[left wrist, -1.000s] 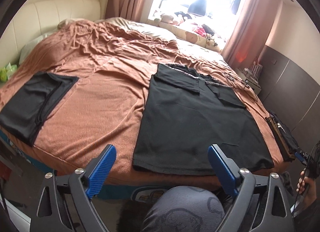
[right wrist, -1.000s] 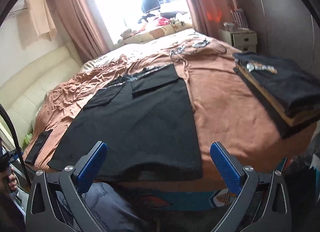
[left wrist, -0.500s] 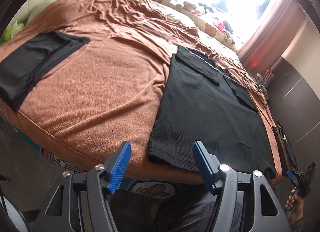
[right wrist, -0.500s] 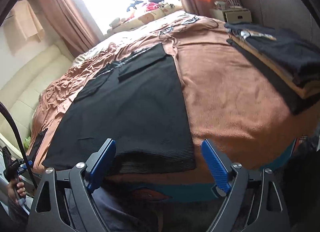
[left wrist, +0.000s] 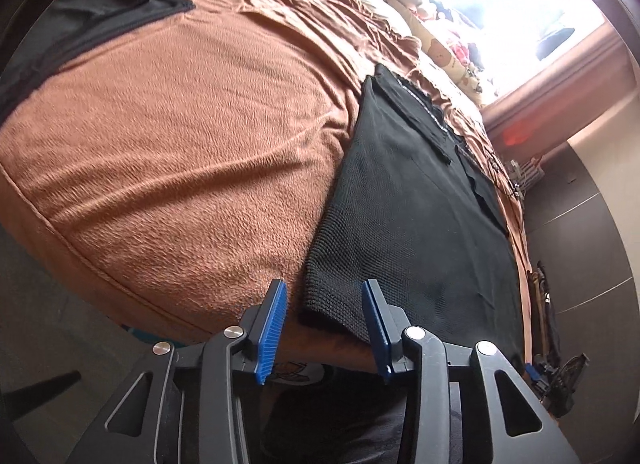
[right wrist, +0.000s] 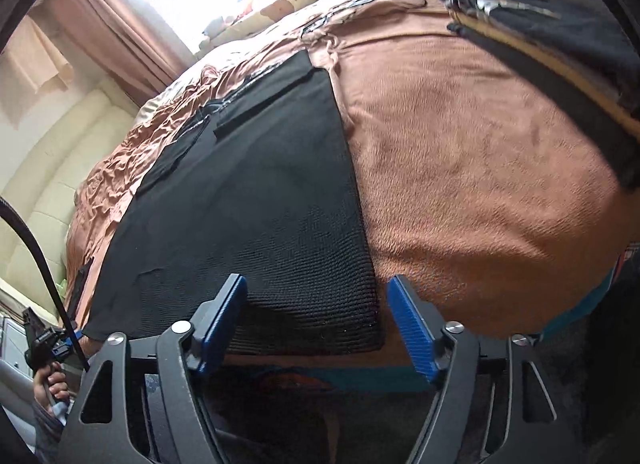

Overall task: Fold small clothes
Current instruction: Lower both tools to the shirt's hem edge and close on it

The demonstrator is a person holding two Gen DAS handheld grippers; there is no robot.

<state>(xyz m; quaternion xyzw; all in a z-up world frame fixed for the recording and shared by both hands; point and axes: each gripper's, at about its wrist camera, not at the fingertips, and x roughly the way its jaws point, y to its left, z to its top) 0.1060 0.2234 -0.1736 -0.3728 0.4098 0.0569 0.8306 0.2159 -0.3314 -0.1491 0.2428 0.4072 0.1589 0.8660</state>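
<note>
A black knit T-shirt [left wrist: 404, 219] [right wrist: 256, 199] lies flat on the brown bedspread [left wrist: 172, 119], sleeves folded in, hem at the near edge of the bed. My left gripper [left wrist: 324, 296] sits at the shirt's near left hem corner, jaws closing, the corner between the blue pads [left wrist: 274, 316] but not pressed. My right gripper [right wrist: 318, 296] sits at the near right hem corner, jaws closing around it, pads [right wrist: 410, 320] still apart from the cloth.
A folded black garment [left wrist: 80, 23] lies at the bed's far left. A stack of folded clothes [right wrist: 560, 47] sits at the right side of the bed [right wrist: 480, 151]. A person's hand [right wrist: 50, 382] holds the left gripper's handle. Curtains and a bright window stand behind.
Both grippers have come down and forward to the shirt's hem corners, and both pairs of jaws have narrowed. The left gripper has rolled, tilting its view.
</note>
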